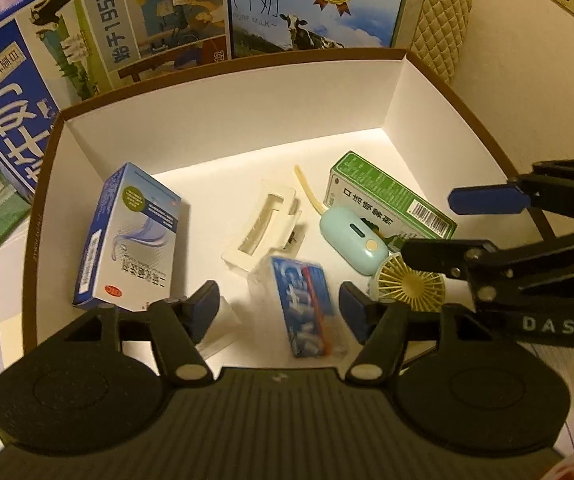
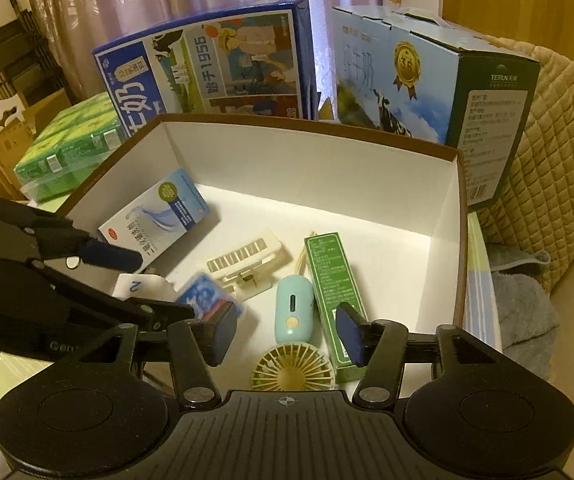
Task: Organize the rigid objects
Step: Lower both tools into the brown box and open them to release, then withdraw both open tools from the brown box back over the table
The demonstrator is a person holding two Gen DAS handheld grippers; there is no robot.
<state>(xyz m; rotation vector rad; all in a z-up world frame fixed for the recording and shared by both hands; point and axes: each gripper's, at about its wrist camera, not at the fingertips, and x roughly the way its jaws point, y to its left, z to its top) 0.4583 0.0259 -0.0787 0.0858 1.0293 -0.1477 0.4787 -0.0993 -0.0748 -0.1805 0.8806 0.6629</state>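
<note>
Inside the white box (image 1: pixel 247 128): blue medicine carton (image 1: pixel 131 236), cream hair clip (image 1: pixel 263 228), green carton (image 1: pixel 387 196), mint handheld fan (image 2: pixel 293 344), blue gum pack (image 1: pixel 307 304). Left gripper (image 1: pixel 279 304) jaws apart above the gum pack, empty. Right gripper (image 2: pixel 287 334) jaws apart above the fan, empty.

The box (image 1: pixel 427 92) is white inside with a brown rim. In it lie a blue-and-white carton (image 1: pixel 131 236), a green carton (image 1: pixel 387 196) with a barcode, a cream clip (image 1: pixel 263 228), a mint fan (image 1: pixel 351 236) with pale yellow grille, and a blue packet (image 1: pixel 307 304). Gripper pads (image 2: pixel 349 334) are blue.
</note>
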